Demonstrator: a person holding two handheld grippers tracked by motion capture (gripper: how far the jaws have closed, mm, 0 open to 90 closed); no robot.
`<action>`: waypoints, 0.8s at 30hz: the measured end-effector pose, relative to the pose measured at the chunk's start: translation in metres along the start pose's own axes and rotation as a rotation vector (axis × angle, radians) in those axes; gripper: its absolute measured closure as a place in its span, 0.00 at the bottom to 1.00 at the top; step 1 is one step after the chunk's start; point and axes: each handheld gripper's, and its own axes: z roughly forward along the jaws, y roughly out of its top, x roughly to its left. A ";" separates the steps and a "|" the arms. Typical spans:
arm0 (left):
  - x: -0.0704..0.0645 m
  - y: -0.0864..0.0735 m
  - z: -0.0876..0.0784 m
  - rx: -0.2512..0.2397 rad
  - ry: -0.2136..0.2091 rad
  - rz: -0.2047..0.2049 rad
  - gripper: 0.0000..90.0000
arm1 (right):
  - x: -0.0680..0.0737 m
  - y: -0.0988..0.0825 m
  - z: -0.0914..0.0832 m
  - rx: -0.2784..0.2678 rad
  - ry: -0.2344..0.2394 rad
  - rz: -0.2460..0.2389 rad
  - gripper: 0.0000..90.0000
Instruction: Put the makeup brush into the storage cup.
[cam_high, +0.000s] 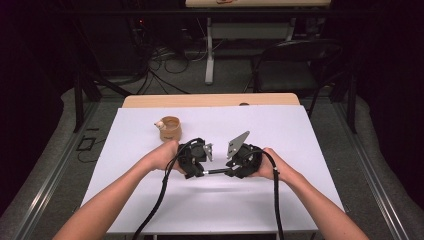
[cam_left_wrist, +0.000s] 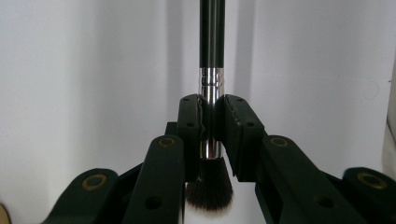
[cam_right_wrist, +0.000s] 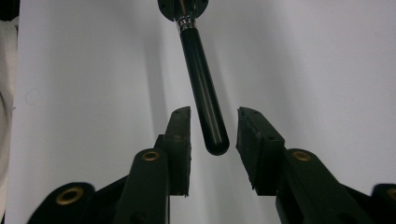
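Landmark: the makeup brush (cam_high: 216, 171), held level above the white table (cam_high: 150, 200), between the two grippers.
Left gripper (cam_left_wrist: 211, 119): clenched on the brush's silver ferrule (cam_left_wrist: 211, 86), bristles (cam_left_wrist: 209, 189) behind its pads (a steadying hold, so the handle juts free for the other hand).
Right gripper (cam_right_wrist: 214, 133): jaws apart, straddling the handle's rounded end (cam_right_wrist: 215, 142), not yet pressing; likely a handover.
Cup (cam_high: 170, 128): behind the brush, left, probably its destination.
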 end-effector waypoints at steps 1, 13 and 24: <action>-0.001 0.000 0.000 0.000 -0.005 0.000 0.86 | 0.000 0.000 0.001 0.005 0.003 -0.010 0.77; -0.004 0.004 0.003 0.007 0.014 0.043 0.86 | 0.002 -0.004 0.005 -0.003 0.037 -0.024 0.85; -0.003 -0.001 0.002 -0.066 0.012 0.040 0.61 | 0.004 -0.012 0.004 -0.034 0.069 -0.039 0.88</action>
